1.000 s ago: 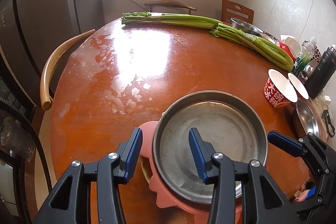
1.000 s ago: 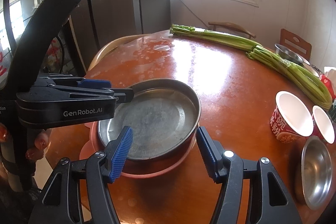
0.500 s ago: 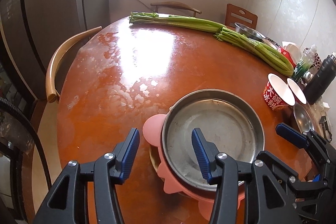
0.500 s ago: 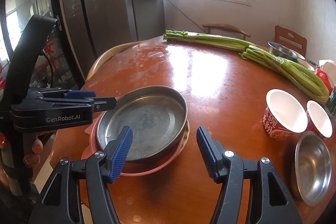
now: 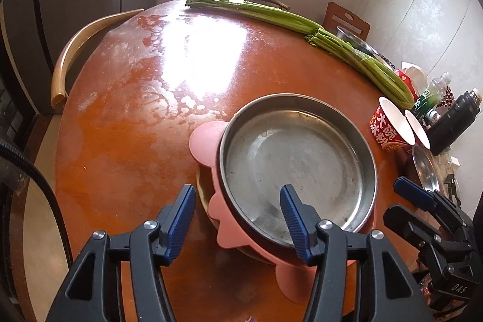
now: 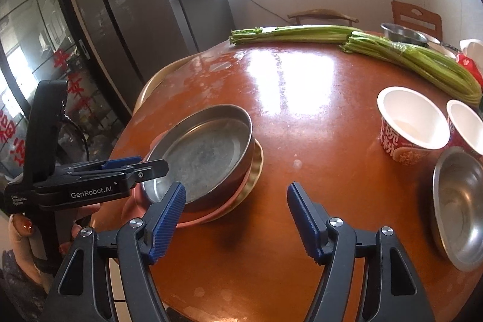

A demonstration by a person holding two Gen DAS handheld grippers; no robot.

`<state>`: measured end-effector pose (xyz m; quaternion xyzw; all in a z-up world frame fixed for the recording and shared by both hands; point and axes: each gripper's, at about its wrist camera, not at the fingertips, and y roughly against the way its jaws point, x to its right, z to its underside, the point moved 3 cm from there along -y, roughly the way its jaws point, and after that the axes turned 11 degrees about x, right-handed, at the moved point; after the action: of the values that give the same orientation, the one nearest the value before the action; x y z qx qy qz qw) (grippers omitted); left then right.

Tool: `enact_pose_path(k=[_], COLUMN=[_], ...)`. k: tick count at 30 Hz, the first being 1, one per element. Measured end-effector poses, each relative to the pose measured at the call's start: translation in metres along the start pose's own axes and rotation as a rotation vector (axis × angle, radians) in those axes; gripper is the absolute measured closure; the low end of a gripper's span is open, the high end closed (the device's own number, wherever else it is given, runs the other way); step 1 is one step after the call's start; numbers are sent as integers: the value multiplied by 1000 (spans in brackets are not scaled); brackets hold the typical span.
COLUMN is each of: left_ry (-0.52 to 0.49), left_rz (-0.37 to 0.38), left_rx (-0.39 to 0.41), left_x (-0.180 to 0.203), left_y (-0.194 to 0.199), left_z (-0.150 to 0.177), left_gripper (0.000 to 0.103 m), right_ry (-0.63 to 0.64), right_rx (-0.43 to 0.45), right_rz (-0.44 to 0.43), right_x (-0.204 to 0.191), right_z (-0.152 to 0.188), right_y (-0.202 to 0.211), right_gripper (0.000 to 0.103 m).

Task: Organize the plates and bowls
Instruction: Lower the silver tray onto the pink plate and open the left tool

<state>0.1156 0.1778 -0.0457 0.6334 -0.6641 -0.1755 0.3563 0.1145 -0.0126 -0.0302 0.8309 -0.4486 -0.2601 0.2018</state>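
Atop pink plate [image 5: 203, 141], empty steel pan [image 5: 294, 162] — paper bowls [image 6: 412, 122] empty

I see a glossy reddish wood bench [image 5: 126, 122] with dull whitish patches. The metal pan [image 5: 297, 162] looks scuffed and matt inside, on a smooth pink plate [image 5: 203, 138]. A shiny steel bowl [image 6: 460, 207] sits beside glossy paper cups [image 6: 407, 122].

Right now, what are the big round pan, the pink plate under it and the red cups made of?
The pan looks like dull, scuffed steel: grey with soft reflections. The pink plate looks like matte plastic, with no shine. The red cups seem to be printed paper or foam with plain white insides; I cannot tell which.
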Motion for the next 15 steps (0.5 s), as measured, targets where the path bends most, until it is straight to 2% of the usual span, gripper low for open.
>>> enact_pose_path(k=[7,15], left_ry=[-26,-37], left_rz=[-50,-39], left_rx=[-4,-12], left_x=[8,20], left_y=[-7,-18], left_z=[1,-5], left_gripper=[43,43], right_ry=[-33,-40], right_rx=[-57,-71], right_rz=[-37,-47], right_x=[-3,-3], right_z=[8,12], right_y=[-14,-20], right_gripper=[31,31])
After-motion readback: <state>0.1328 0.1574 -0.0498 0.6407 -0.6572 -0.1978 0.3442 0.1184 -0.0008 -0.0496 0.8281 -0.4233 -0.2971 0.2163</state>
